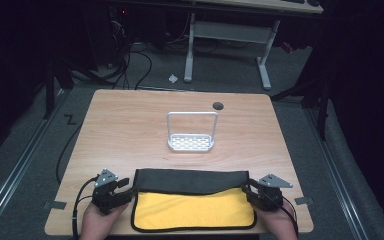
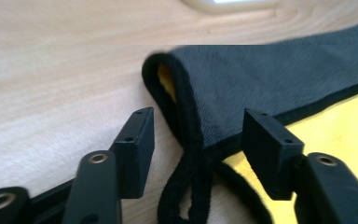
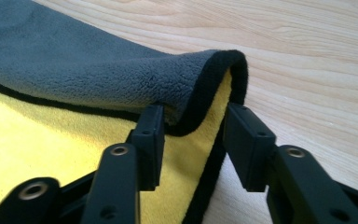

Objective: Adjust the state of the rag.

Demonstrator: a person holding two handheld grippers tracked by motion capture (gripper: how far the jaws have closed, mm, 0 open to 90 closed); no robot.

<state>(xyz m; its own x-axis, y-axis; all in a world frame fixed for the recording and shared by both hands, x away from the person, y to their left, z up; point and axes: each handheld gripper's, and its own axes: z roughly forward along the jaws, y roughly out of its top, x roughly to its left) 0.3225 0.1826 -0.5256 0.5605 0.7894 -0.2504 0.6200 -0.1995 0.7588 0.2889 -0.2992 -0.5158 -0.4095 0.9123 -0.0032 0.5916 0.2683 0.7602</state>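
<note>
A yellow cloth (image 1: 192,207) with black edging lies at the table's near edge, its far part folded over so the dark grey side (image 1: 190,181) shows as a band. My left gripper (image 1: 124,188) stands at the fold's left corner. In the left gripper view its jaws (image 2: 198,140) stand wide apart, with the black hem (image 2: 186,126) between them and untouched. My right gripper (image 1: 250,189) is at the fold's right corner. Its jaws (image 3: 193,140) are apart around the folded corner (image 3: 214,79), which is not pinched.
A white rack (image 1: 191,143) with a tall wire handle stands at the middle of the wooden table (image 1: 125,125). A dark round hole (image 1: 218,105) sits near the far edge. Beyond the table are a desk frame (image 1: 227,35) and cables on the floor.
</note>
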